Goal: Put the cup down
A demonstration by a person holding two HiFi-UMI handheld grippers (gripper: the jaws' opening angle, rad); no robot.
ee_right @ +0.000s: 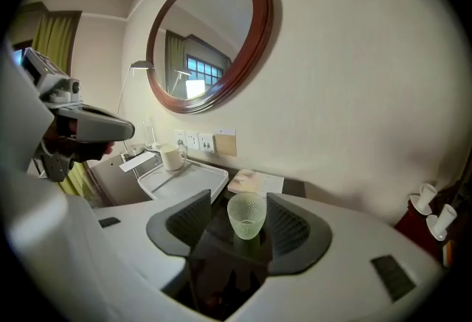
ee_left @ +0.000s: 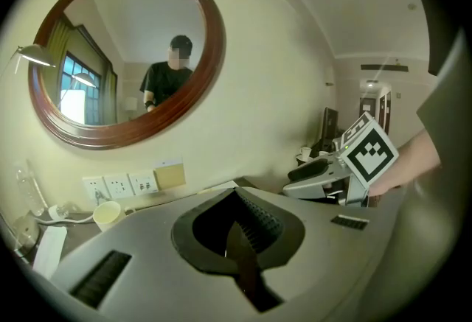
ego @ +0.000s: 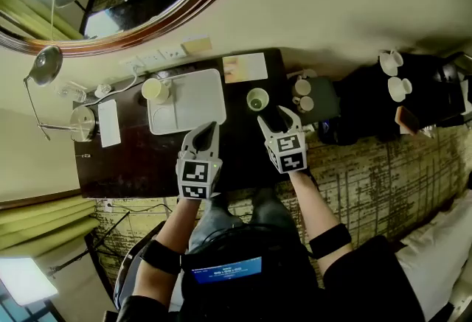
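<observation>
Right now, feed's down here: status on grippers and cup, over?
Left gripper shut, empty. Right gripper open, off the green glass cup. Cup upright on desk. White tray alongside, not touching.

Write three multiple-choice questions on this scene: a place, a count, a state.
1. Where is the green glass cup? A. on the dark desk B. on the white tray C. in the left hand-held gripper
2. How many mugs stand on the white tray? A. none B. one C. three
3. The left hand-held gripper's jaws are: A. wide apart B. shut on the cup C. shut, empty
Answers: 1 A, it stands on dark wood beside the tray; 2 B, one cream mug sits at its corner; 3 C, its view shows them together.
</observation>
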